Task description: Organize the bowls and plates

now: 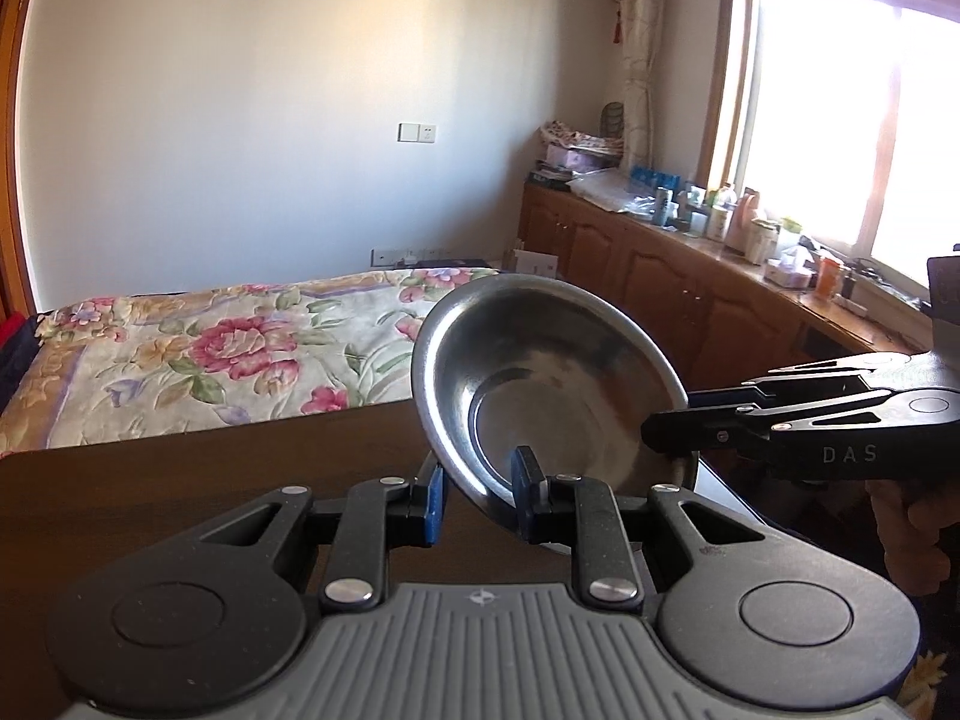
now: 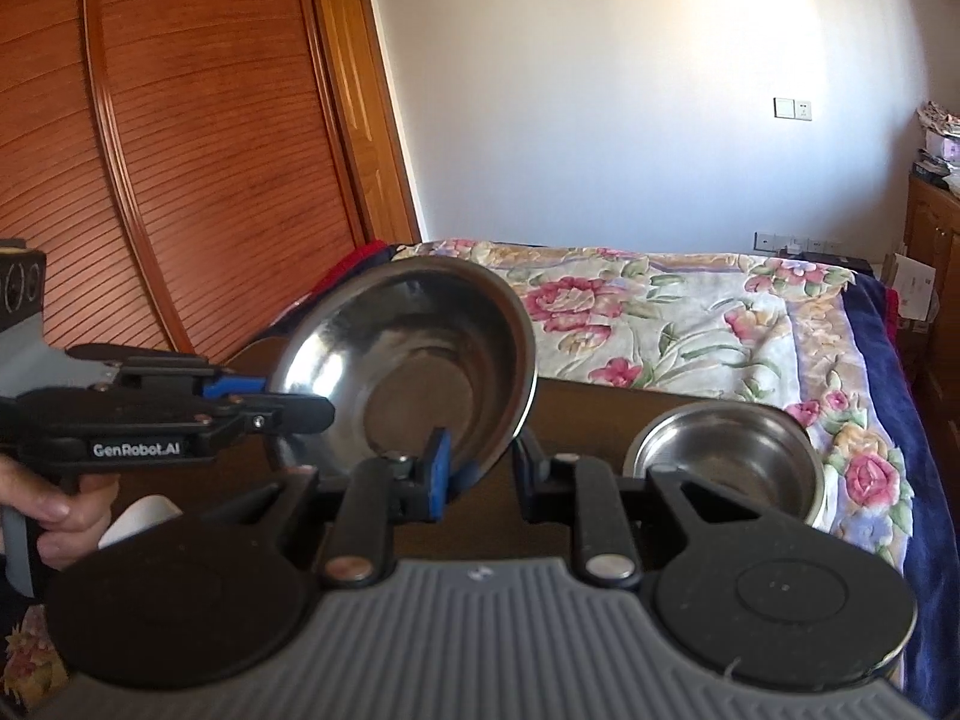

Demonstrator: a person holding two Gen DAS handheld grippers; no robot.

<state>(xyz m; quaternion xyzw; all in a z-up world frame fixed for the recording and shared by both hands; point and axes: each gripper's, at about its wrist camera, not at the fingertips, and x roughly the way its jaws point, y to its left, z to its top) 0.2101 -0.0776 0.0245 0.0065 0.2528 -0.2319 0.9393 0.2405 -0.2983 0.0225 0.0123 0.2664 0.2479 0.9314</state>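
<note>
A shallow steel plate (image 1: 552, 384) hangs tilted above the dark wooden table (image 1: 180, 480), held by both grippers. My left gripper (image 1: 480, 498) is shut on its near rim, one blue pad on each side of the edge. My right gripper (image 1: 666, 420) comes in from the right and is shut on the rim there. In the right wrist view the same plate (image 2: 408, 372) sits in my right gripper (image 2: 483, 471), with my left gripper (image 2: 288, 399) clamped on its left edge. A deeper steel bowl (image 2: 726, 456) stands on the table (image 2: 600, 414) to the right.
A bed with a floral cover (image 1: 240, 348) lies just beyond the table's far edge. Wooden cabinets (image 1: 660, 264) crowded with bottles and boxes run under the window on the right. A white rounded object (image 2: 138, 516) sits low at the left, near a hand (image 2: 66, 510).
</note>
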